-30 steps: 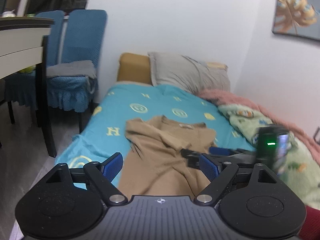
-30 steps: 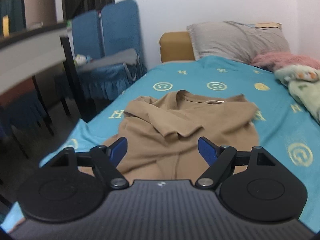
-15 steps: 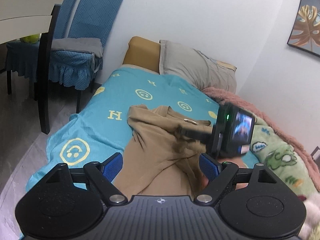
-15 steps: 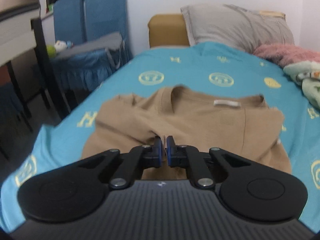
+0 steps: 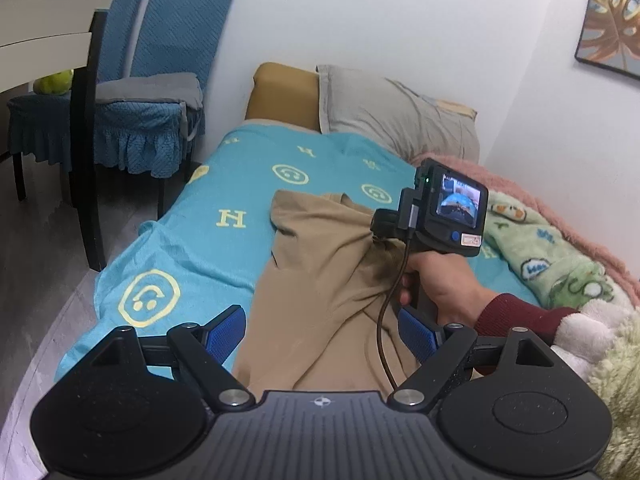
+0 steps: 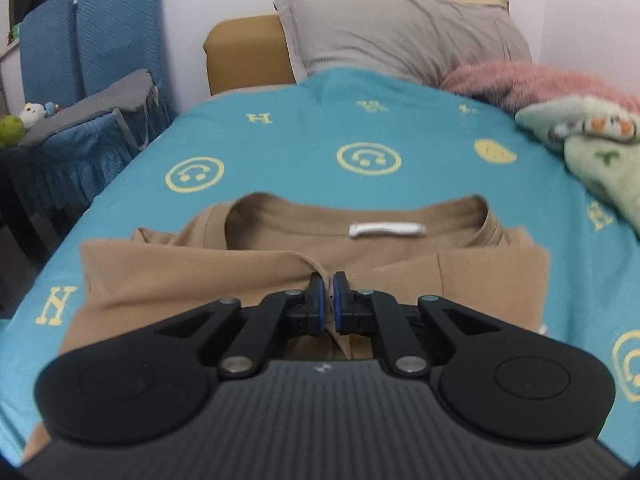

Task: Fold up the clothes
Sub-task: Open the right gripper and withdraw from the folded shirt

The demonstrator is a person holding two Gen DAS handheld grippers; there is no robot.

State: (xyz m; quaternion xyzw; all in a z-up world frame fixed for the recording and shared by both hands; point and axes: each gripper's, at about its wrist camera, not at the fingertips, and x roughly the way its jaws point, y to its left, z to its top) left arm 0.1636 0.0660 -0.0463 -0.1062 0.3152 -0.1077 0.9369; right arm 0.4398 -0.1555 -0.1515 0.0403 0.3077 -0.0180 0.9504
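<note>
A tan T-shirt [image 5: 320,264] lies crumpled on the teal bedsheet [image 5: 224,184], collar toward the pillow. My right gripper [image 6: 328,280] is shut on a fold of the shirt [image 6: 200,276] just below the collar, with cloth showing between its pads. In the left wrist view the right gripper [image 5: 376,228] pinches bunched fabric that rises toward it, and a hand [image 5: 444,280] in a dark red sleeve holds it. My left gripper [image 5: 320,320] hangs open above the shirt's lower part, with nothing pressed between its blue pads.
A grey pillow [image 5: 392,116] and tan headboard stand at the bed's far end. Green [image 5: 536,248] and pink blankets are piled along the right side by the wall. Blue-covered chairs [image 5: 160,60] and a table [image 5: 48,40] stand left of the bed.
The right gripper went from open to shut on the shirt's fold and moved toward the collar, bunching the cloth. The left gripper sank slightly and stayed open.
</note>
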